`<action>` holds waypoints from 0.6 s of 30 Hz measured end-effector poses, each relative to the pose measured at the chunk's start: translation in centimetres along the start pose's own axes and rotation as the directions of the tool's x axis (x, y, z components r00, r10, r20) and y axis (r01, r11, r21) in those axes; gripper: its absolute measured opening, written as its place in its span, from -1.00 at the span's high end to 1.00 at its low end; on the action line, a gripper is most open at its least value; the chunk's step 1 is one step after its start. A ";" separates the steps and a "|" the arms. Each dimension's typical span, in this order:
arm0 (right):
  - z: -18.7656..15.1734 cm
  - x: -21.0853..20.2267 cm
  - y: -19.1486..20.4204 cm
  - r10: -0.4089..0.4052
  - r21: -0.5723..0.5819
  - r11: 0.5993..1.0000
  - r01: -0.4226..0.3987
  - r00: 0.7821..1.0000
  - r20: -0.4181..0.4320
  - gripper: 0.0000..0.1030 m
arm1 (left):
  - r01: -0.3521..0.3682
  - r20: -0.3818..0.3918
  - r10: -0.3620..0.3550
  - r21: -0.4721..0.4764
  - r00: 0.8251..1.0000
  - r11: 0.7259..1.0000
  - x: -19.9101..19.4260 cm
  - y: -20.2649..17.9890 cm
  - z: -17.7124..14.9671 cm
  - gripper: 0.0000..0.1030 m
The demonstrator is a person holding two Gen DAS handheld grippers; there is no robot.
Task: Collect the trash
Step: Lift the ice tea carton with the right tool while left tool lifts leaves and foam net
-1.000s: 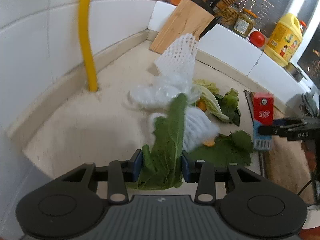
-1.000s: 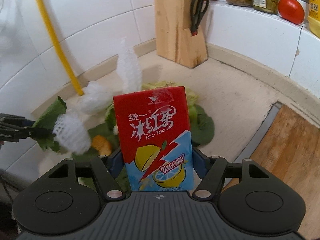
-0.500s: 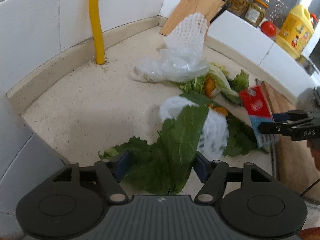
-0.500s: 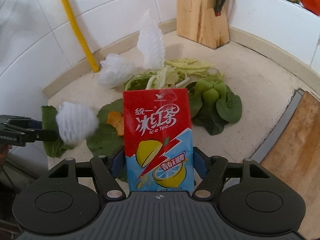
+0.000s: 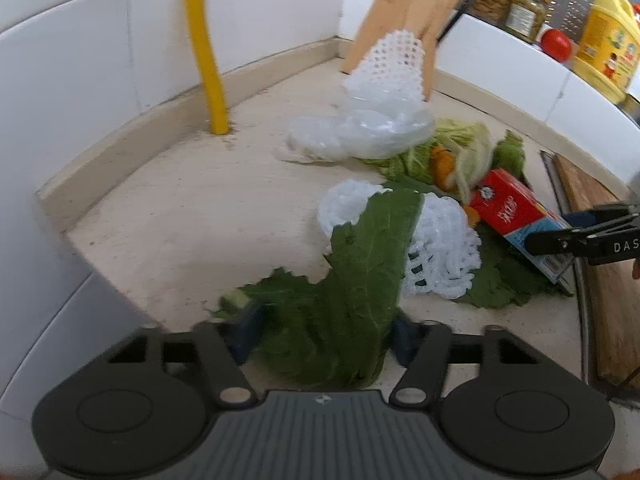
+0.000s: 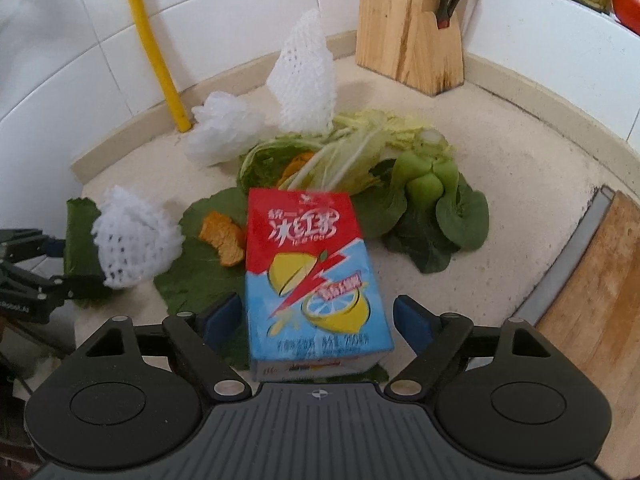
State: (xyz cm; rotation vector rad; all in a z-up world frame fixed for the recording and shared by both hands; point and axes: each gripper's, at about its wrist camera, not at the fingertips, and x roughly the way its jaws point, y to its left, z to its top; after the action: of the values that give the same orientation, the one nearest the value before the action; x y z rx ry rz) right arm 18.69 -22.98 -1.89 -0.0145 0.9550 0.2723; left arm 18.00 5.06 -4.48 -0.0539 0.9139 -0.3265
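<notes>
A red and blue iced-tea carton (image 6: 312,264) lies tilted back on a big green leaf (image 6: 200,272), between the jaws of my right gripper (image 6: 318,316). The jaws are opening, and a gap shows on each side of the carton. My left gripper (image 5: 326,332) has a dark green leaf (image 5: 352,292) between its jaws. These jaws are closing, and the leaf spreads loosely across the gap. A white foam net (image 5: 440,248) rests on the leaf's far end. Behind lie a taller foam net (image 6: 304,80), a plastic bag (image 6: 222,130), cabbage (image 6: 360,148), bok choy (image 6: 428,192) and orange peel (image 6: 224,240).
A wooden knife block (image 6: 408,24) stands in the back corner beside a yellow pipe (image 6: 152,44) on the tiled wall. A wooden cutting board (image 6: 600,300) lies at the right. A yellow oil bottle (image 5: 604,40), jars and a tomato line the ledge. The counter edge drops off at the left.
The right jaws have spread off the carton, which has tipped back and sunk onto the leaf. The left gripper has come down with the leaf and net, and its jaws stand wider than a second ago.
</notes>
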 end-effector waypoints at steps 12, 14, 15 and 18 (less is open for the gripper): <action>0.3 -2.0 -1.6 0.080 0.156 0.984 -0.084 0.996 0.034 -0.41 | 0.199 0.059 -0.190 -0.273 0.980 0.941 -3.1 3.1 0.8 0.84; 0.2 -2.8 -2.2 0.094 0.192 0.976 -0.104 0.994 0.059 -0.41 | 0.197 0.063 -0.187 -0.257 0.980 0.946 -3.5 2.7 0.8 0.85; 0.2 -3.1 -2.3 0.097 0.204 0.973 -0.109 0.993 0.070 -0.41 | 0.195 0.058 -0.186 -0.256 0.981 0.947 -3.6 2.6 0.6 0.85; 0.1 -4.0 -2.3 0.089 0.206 0.973 -0.108 0.991 0.098 -0.41 | 0.180 0.020 -0.181 -0.258 0.983 0.949 -2.8 2.2 -0.4 0.84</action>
State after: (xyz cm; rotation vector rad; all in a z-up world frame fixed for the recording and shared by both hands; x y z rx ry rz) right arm 17.14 -26.09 1.10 0.2389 0.8941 0.2599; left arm 16.66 8.05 -2.94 -0.3805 0.9539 -0.3756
